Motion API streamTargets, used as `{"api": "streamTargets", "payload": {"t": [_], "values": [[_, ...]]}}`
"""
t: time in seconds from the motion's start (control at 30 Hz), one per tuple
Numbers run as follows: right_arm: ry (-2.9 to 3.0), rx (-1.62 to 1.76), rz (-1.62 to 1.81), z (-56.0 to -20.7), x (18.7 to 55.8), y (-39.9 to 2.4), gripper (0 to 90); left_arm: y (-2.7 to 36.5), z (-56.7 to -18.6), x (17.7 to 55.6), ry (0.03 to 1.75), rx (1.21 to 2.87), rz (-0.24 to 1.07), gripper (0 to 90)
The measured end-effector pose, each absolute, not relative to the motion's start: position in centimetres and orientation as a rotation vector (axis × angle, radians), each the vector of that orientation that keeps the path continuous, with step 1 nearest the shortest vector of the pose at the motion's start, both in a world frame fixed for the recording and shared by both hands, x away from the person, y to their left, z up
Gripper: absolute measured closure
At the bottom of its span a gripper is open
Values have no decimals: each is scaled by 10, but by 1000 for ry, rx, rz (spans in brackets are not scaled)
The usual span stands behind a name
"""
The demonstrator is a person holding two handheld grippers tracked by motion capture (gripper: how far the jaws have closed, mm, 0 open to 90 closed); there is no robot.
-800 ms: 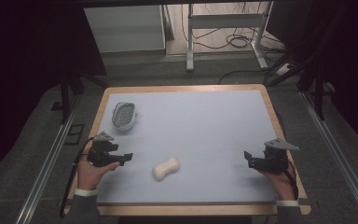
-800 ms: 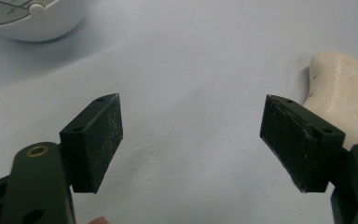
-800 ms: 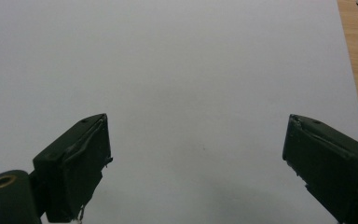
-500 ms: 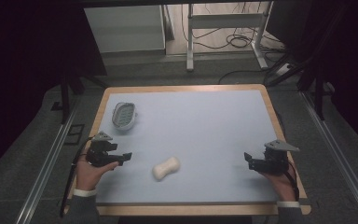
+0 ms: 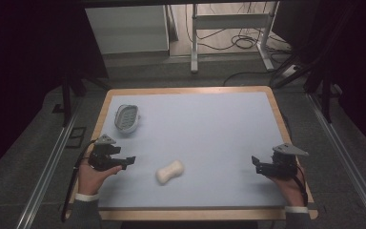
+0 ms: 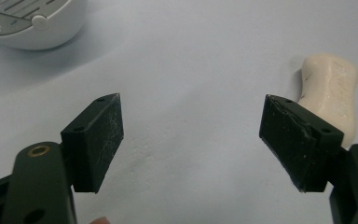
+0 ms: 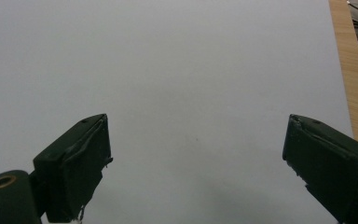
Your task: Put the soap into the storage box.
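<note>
Soap [image 5: 169, 171] is seen lying flat on the mat [image 5: 209, 133], near the front edge and left of centre, touched by nothing. It is a cream, waisted bar, set at a slant. Left gripper [image 5: 129, 161] is held just beside it on the left, tips aimed at the bar, a small gap kept between them. In the left gripper view the soap [image 6: 332, 91] is seen beyond the right-hand jaw, partly hidden by it; the jaws are spread wide with only bare mat between them. A white soap dish [image 5: 126, 117] is placed further back on the left, well apart from the bar; its rim [image 6: 37, 32] is caught in the top left corner of the left gripper view. Right gripper [image 5: 256, 164] is held near the front right corner, well apart from the soap, pointed inward. Its jaws are also spread wide in the right gripper view, with bare mat between and the table's wooden edge [image 7: 354, 70] at the right. Each gripper is carried by a hand coming in from below.
</note>
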State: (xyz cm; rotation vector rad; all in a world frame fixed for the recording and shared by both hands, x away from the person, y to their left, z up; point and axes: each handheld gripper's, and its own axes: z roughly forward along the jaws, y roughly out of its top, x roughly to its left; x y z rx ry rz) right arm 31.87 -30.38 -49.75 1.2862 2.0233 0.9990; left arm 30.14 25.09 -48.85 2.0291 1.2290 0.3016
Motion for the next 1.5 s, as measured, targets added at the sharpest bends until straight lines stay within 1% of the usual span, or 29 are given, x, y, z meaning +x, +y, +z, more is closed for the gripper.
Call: {"api": "streamTargets", "payload": {"t": [0.33,0.63,0.93,1.2,1.5], "values": [[2002,1286,1021,-492,315,-309,75,245,-482,303,1203,2079,302,229],[1992,1300,1016,-492,314,-314,77,243,-461,306,1186,2116,285,222],[1996,1301,1007,-493,314,-315,77,228,-454,310,1134,2188,272,219],[1992,1300,1006,-492,313,-316,77,218,-447,310,1106,2187,312,231],[1995,1296,1004,-492,313,-315,77,202,-444,315,1067,2239,305,234]]}}
